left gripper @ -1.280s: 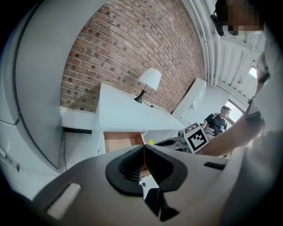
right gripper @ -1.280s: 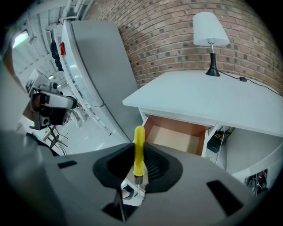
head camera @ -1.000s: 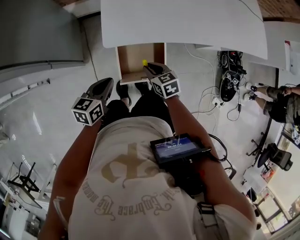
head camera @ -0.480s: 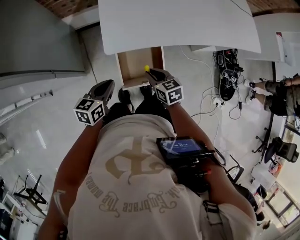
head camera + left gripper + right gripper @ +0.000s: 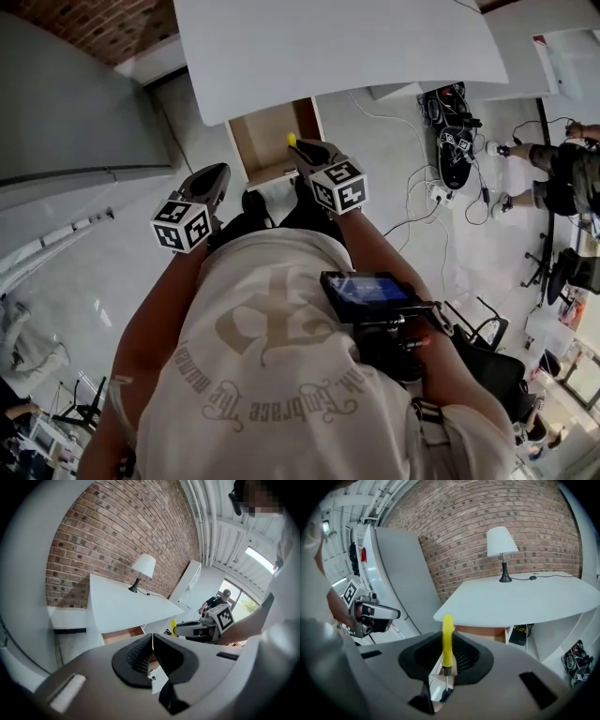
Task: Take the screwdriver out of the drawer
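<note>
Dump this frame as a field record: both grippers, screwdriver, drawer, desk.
left gripper: jaws together, nothing between them
right gripper: shut on the screwdriver
screwdriver: yellow handle stands up out of the jaws, metal shaft below it
drawer: open, wooden inside, under the desk
desk: white top, with a lamp on it
task state: screwdriver gripped, seen at the drawer's front edge in the head view

My right gripper (image 5: 446, 657) clamps a yellow-handled screwdriver (image 5: 447, 639), handle standing up past the jaws. Ahead of it sits a white desk (image 5: 520, 599) bearing a lamp (image 5: 501, 545); my left gripper (image 5: 370, 615) hovers off to its left.
</note>
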The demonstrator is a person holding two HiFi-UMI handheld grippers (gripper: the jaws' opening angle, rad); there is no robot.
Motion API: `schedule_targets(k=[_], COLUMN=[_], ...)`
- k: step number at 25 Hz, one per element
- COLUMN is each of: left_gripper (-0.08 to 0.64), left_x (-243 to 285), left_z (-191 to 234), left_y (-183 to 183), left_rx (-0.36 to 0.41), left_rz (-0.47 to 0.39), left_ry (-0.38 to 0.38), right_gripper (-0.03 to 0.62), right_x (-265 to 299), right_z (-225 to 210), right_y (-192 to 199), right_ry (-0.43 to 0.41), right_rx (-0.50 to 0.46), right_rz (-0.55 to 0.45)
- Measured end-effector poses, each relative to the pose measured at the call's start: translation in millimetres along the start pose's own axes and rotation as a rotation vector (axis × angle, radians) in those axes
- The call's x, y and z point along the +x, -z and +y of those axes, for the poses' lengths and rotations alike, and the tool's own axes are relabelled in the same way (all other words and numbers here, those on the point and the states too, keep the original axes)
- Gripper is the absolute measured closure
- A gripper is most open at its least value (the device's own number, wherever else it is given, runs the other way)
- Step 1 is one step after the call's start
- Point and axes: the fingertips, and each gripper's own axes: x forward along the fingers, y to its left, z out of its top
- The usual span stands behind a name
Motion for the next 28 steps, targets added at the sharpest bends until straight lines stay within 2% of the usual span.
schedule_targets(k=[5,11,22,28], left_gripper=[0.549,0.548,0.548,0.548], left_x=[1.3,8.4,-3.2,-5.5], left_z=[-14.4,-23.5,-27.8,-42.4], left_y=[-1.0,-13.2,-47.3,-66.2], left_rx=[0.018,0.074,0.119,0.127], left_rz=[0.005,-0.009,-0.086,-0.137], left_ry=[0.017,0.038,0.049,0.056], right_gripper=[0.538,0.538,0.538,0.538], right_x=[-20.3,-32.8,-49.0,-68.2], right_z=[5.5,7.5,19.0,15.5], right_y=[-2.1,-18.9,-61.2,-76.4], right_ry=[0.0,-0.012,-0.011,-0.01], right_rx=[0.02,0.012,-0.023,-0.011], right_rz=[-0.03,-0.085,-0.184,-0.237])
